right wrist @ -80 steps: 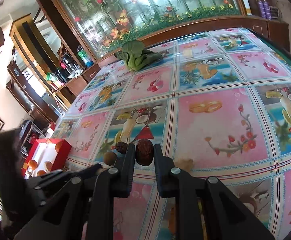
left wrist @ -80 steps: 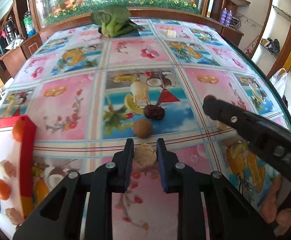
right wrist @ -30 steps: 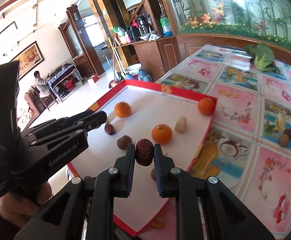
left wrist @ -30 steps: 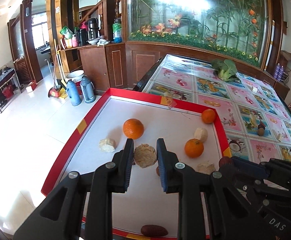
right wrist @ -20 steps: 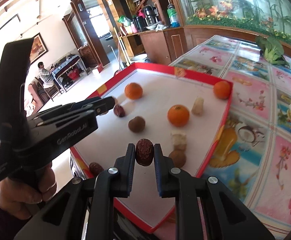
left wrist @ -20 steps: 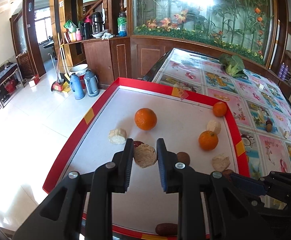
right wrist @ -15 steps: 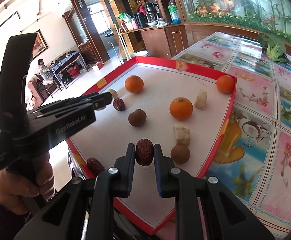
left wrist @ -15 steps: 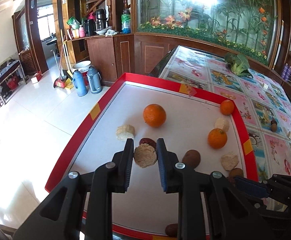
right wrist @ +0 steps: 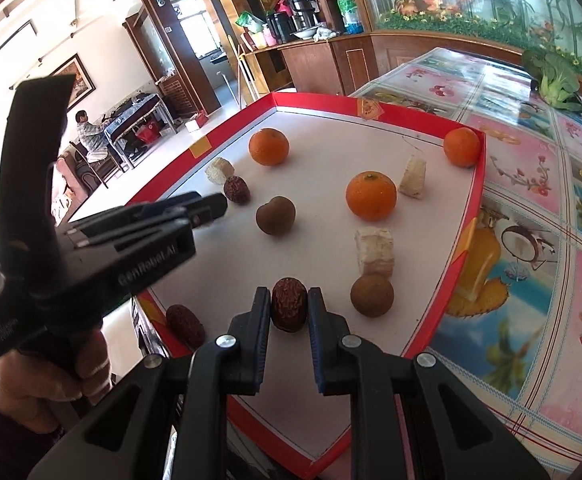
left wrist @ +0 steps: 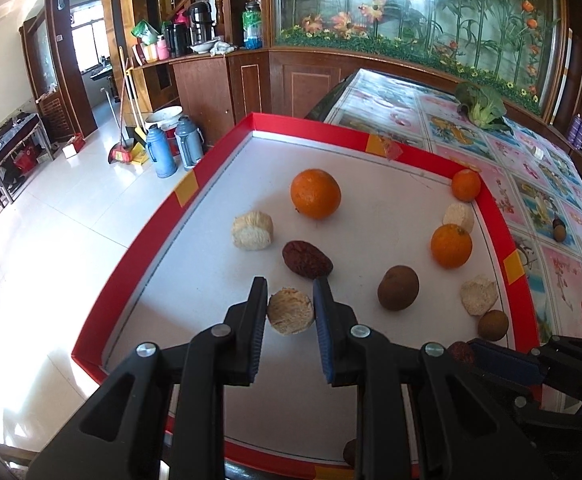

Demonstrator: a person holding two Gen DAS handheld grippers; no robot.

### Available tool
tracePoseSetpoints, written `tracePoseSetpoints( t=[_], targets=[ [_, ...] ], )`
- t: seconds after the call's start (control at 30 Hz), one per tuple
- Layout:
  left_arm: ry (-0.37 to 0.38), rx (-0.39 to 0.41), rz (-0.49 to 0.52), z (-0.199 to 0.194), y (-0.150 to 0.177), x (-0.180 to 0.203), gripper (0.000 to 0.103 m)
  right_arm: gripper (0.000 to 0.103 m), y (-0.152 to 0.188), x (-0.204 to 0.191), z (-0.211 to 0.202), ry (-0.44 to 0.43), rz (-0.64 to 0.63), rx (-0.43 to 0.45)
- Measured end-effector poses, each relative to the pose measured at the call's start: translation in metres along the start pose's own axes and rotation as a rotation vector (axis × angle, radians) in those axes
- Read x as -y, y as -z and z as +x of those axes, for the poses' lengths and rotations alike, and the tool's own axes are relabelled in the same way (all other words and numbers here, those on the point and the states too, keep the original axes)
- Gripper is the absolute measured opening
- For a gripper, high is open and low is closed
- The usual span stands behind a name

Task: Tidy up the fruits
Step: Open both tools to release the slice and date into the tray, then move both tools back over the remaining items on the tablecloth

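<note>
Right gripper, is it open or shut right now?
Shut: the right gripper has both pads pressed against a wrinkled red date, held over the red-rimmed tray.

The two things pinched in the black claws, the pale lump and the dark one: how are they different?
The pale chunk in the left gripper is beige and fibrous, with a flat cut face; the red date in the right gripper is dark red-brown, wrinkled and oval. The chunk looks wider, so its jaws stand further apart. Both are clamped and held over the red-rimmed tray.

Glossy white tiled floor (left wrist: 43, 216), dark wooden cabinets (left wrist: 227, 84), sunlit window (left wrist: 85, 46)
</note>
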State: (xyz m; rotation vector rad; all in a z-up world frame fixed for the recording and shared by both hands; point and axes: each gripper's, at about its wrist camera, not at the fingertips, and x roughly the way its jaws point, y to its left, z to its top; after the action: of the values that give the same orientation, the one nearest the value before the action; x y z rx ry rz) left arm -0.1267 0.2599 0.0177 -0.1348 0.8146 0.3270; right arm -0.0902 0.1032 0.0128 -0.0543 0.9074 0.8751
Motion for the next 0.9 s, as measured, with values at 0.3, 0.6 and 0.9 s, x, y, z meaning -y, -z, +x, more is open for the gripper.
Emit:
tracePoseSetpoints(
  t=[0.3, 0.6, 0.9],
  targets=[
    [-0.036, 0.002, -0.003, -0.008, -0.003, 0.000, 0.066, 0.040, -0.004, 0.006, -0.016, -0.034, 0.012, 0.035],
    [0.007, 0.063, 0.080, -0.036, -0.013, 0.037, 0.069, 0.045, -0.006, 0.073, -0.069, 0.034, 0.142, 0.181],
    [0.126, 0.071, 0.244, -0.056, -0.010, 0.118, 0.071, 0.044, 0.016, 0.167, -0.112, 0.162, 0.305, 0.232]
  ],
)
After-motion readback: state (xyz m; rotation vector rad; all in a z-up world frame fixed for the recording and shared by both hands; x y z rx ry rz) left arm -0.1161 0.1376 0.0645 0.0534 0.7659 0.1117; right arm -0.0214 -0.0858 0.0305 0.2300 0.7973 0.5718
